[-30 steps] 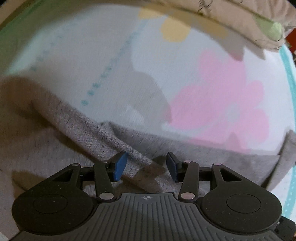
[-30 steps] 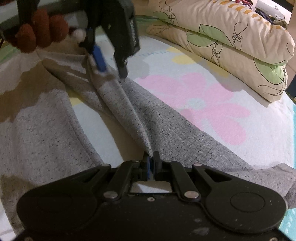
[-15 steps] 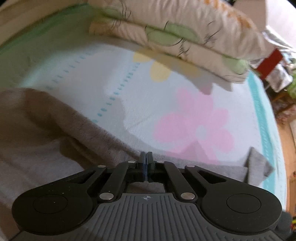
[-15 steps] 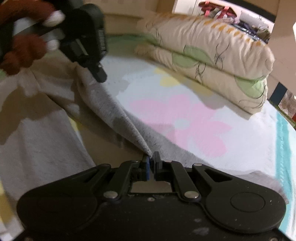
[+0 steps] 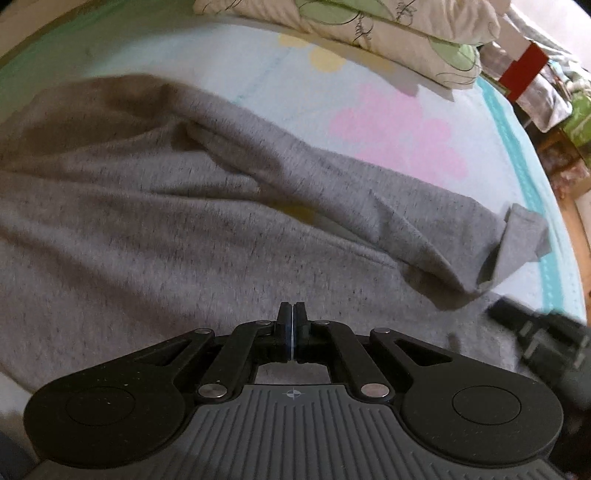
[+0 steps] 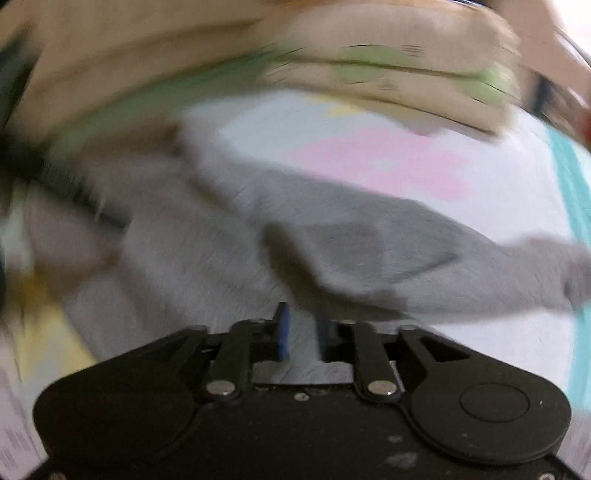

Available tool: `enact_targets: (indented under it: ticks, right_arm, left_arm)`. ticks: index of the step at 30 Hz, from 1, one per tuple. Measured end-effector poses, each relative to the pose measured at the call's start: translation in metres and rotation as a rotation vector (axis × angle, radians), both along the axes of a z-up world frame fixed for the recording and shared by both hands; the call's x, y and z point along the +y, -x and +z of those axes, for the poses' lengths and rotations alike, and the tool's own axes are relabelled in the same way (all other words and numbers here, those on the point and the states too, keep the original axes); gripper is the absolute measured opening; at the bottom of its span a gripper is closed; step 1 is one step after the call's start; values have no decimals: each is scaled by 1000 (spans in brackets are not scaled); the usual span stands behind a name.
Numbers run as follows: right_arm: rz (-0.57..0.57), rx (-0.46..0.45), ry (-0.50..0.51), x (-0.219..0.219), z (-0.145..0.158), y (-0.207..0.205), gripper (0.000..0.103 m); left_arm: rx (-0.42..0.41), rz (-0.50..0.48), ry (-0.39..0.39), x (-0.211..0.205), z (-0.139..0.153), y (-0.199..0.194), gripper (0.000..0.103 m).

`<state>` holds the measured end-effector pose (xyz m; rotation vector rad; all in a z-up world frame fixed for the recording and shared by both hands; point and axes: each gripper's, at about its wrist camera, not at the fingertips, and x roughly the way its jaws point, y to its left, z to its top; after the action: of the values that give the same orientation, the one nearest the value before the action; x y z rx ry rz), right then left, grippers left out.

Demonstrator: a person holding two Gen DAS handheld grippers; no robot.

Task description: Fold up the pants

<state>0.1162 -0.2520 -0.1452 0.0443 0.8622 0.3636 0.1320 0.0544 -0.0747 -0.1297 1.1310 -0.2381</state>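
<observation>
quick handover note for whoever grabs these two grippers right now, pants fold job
Left gripper: jaws closed together just over the grey pants; whether any cloth is pinched between them cannot be told.
Right gripper: jaws apart, grey fabric showing in the gap; the view is motion-blurred, so it is moving.
Pants: spread across the flowered bedsheet, one leg lying diagonally over the other, its cuff flipped up near the teal border. Pillows sit at the far end.
Done: the lengthwise fold, leg over leg, looks laid down.
Left: flatten the cuff and wrinkles, then fold across the length.
</observation>
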Motion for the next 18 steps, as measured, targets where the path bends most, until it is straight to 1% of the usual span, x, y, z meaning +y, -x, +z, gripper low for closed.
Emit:
enact_targets:
  ticks: [1, 2, 3, 4, 6, 8, 9, 13, 16, 18]
  right_arm:
    - [-89, 3, -22, -12, 4, -8, 25]
    - [-154, 6, -27, -21, 5, -15, 26]
    - [-228, 11, -24, -32, 6, -25, 29]
    - [-308, 18, -11, -41, 6, -36, 33]
    - [-439, 13, 1, -57, 6, -57, 33]
    - [-558, 5, 26, -66, 5, -82, 37]
    - [-601, 13, 38, -69, 3, -94, 39]
    - [-754, 92, 111, -70, -12, -150, 44]
    - [-809, 179, 229, -69, -34, -174, 46]
    - [-814, 249, 298, -68, -51, -183, 45]
  left_arm:
    - [-12, -8, -8, -1, 0, 1, 1]
    - [-26, -18, -18, -1, 2, 0, 1]
    - [-34, -22, -25, -2, 1, 0, 1]
    - [-37, -23, -28, -3, 1, -2, 1]
    - [-43, -24, -29, -3, 0, -2, 1]
    - [-34, -29, -29, -3, -4, -2, 1]
    - [-26, -31, -26, -3, -7, -2, 1]
    - [5, -28, -21, 1, -16, -4, 1]
    - [16, -11, -15, 8, -18, -6, 1]
    - [14, -7, -17, 12, -17, -6, 1]
